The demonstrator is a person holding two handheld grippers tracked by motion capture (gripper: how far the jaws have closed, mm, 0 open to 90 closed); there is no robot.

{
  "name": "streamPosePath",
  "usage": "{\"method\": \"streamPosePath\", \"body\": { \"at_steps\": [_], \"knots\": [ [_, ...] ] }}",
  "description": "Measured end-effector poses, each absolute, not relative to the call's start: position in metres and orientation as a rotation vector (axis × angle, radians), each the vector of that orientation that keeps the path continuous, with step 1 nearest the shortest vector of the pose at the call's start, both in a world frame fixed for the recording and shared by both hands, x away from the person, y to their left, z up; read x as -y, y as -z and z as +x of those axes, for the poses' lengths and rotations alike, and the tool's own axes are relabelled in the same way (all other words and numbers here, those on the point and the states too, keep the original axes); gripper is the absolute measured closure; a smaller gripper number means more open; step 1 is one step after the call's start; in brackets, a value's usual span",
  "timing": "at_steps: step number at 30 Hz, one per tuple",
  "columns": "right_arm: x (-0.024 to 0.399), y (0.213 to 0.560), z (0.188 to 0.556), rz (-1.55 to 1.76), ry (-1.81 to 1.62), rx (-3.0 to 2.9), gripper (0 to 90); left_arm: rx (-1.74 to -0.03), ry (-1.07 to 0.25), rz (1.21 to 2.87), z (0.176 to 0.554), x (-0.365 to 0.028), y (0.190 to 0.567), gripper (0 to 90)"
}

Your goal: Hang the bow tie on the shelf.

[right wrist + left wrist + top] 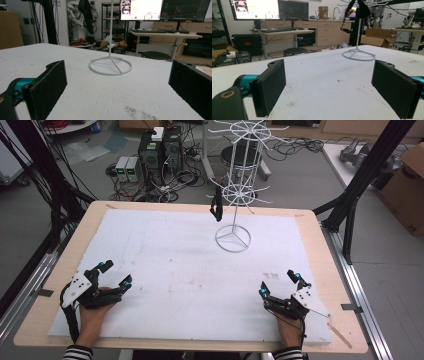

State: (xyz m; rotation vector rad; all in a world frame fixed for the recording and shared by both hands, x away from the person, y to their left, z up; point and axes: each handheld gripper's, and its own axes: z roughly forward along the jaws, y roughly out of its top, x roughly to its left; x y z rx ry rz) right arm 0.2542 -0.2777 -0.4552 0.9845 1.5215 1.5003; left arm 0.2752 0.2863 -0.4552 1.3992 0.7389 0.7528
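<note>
- Here in the high view the left gripper (116, 273) sits at the lower left of the frame, resting on the white foam sheet (165, 270) that covers the pale wooden table (327, 270), a hand (95, 312) wrapped around it from below.
- Its jaws stand wide apart with nothing between them; the left gripper view confirms it, two black pads spread to either edge over bare sheet.
- Over at the lower right, the right gripper (278, 283) mirrors it, also down on the sheet, jaws spread wide and holding nothing.
- Upper centre of the frame: the white wire rack stand (233, 239), upright on its ring base, with tiers of spokes above.
- Hanging from a lower spoke on the stand's left side is a black strap-like item (216, 207); what exactly it is, I cannot tell.
- Both grippers lie well apart from the stand and the hanging piece.
- In the right gripper view the ring base lies centre frame, between the two pads but far beyond them.
</note>
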Motion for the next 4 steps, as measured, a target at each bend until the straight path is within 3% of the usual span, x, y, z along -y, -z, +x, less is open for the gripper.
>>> {"method": "streamPosePath", "body": {
  "at_steps": [4],
  "knots": [
    [0.2776, 0.4551, 0.2543, 0.985, -1.500, -1.521, 0.7, -0.738, -0.754, 1.398, 0.2751, -0.2862, 0.4552, 12.6]
  ]
}}
